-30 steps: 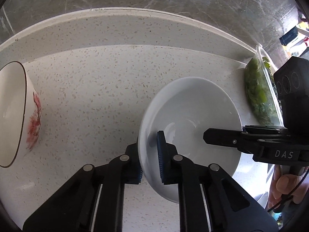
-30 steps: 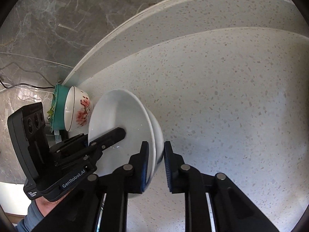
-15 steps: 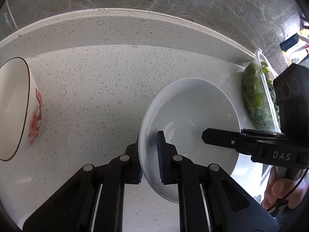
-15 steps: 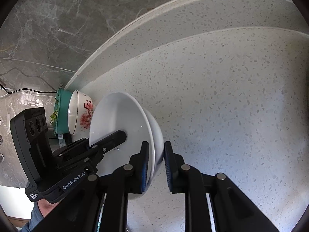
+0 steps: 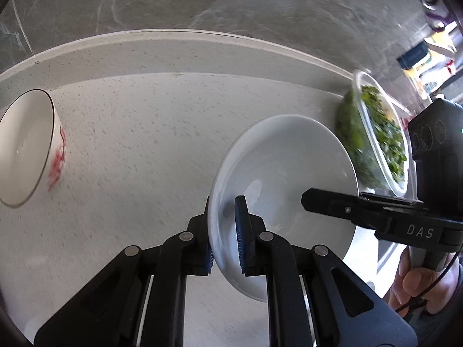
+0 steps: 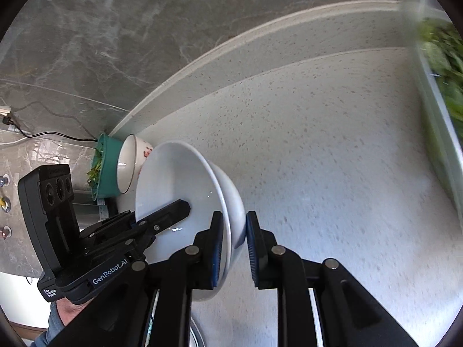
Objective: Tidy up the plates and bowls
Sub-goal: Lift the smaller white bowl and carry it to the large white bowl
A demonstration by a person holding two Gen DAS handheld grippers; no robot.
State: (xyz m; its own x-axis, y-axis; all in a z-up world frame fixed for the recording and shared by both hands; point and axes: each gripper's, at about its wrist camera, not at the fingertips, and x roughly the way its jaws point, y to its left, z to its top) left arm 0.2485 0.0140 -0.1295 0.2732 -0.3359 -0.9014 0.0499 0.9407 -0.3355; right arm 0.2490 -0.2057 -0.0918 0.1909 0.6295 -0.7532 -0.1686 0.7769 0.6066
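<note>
While both grippers are on the same white bowl [image 5: 285,179], it hangs tilted above the speckled counter [image 5: 139,150], so I'd call this the carry step, mid-transfer. Closest in, the left gripper [image 5: 224,228] has its blue pads pinched on the bowl's near rim, one pad inside and one outside. The right gripper [image 6: 233,245] straddles the opposite rim, but its outer pad looks to stand a bit off the wall, so it seems loosened rather than clamped, can't swear to it. Further back on the left sits a red-flowered bowl [image 5: 27,150] on the counter, with a teal container [image 6: 105,167] tucked behind it by the grey marble wall [image 5: 231,3]. Off to the right there's a clear tub of greens [image 5: 379,138], blurry. My guess for the next move: lower the white bowl flat onto the counter near the flowered one, or nest them, keeping it level so nothing slips when the pads let go.
</note>
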